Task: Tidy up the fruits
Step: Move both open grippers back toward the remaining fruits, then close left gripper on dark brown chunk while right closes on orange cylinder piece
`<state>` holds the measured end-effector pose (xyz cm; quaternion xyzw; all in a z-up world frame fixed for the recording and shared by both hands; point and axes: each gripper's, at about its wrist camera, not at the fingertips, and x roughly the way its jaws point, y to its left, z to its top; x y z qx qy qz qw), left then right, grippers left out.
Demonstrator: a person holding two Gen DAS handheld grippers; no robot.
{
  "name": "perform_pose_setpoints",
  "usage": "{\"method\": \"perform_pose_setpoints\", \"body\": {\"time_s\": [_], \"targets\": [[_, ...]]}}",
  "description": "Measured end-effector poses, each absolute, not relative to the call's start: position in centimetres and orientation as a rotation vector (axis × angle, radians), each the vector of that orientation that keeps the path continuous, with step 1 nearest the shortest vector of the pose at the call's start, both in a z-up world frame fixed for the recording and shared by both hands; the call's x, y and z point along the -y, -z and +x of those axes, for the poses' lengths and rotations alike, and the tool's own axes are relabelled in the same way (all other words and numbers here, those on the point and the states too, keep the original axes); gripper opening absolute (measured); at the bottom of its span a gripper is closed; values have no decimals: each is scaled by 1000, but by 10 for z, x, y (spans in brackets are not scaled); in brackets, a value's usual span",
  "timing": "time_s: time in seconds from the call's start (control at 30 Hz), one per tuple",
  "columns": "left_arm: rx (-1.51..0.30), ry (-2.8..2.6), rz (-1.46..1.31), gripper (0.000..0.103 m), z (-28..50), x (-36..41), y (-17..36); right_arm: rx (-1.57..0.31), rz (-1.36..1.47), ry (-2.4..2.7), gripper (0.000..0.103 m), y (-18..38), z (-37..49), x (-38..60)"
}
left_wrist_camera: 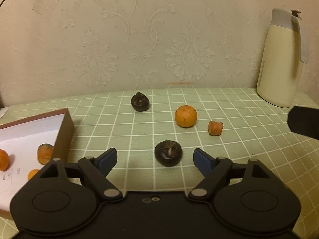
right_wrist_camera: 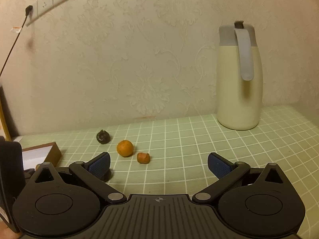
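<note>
Left wrist view: left gripper spread wide w/ near water chestnut (prob) between its fingers, untouched. Center, lower, squeeze gently, then box. Right gripper also spread, empty.

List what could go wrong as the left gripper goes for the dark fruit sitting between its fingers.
1. The near dark fruit is round and sits nearer the right finger of the open left gripper; an uneven close may nudge it away.
2. If it rolls, it could knock the orange or the carrot piece beyond it.
3. The box wall stands close on the left; a low carry might clip it.
</note>
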<state>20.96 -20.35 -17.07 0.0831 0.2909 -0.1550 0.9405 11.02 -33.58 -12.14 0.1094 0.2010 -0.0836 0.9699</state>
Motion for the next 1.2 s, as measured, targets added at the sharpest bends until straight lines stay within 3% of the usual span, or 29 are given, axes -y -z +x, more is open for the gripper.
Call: {"method": "perform_pose_setpoints", "body": {"time_s": [0.17,0.27,0.33,0.43,0.53,1.03,1.13,1.2], "targets": [[-592,322,172,74,217,215,177,-439,229,169,102,129,131,343],[-603,317,169,69,224,220,182,-459,235,168,86,134,145,346],[-615,315,161,66,229,222,185,-479,243,166,85,139,155,348],[-631,307,159,56,235,225,190,-493,249,169,84,145,166,350],[-649,302,163,39,241,225,194,-511,247,157,72,151,179,348],[-660,241,141,28,256,202,194,-598,266,126,68,176,236,337],[-666,239,141,28,256,198,192,-605,282,128,60,180,243,339],[-665,241,143,29,255,197,192,-611,267,131,49,181,248,337]]}}
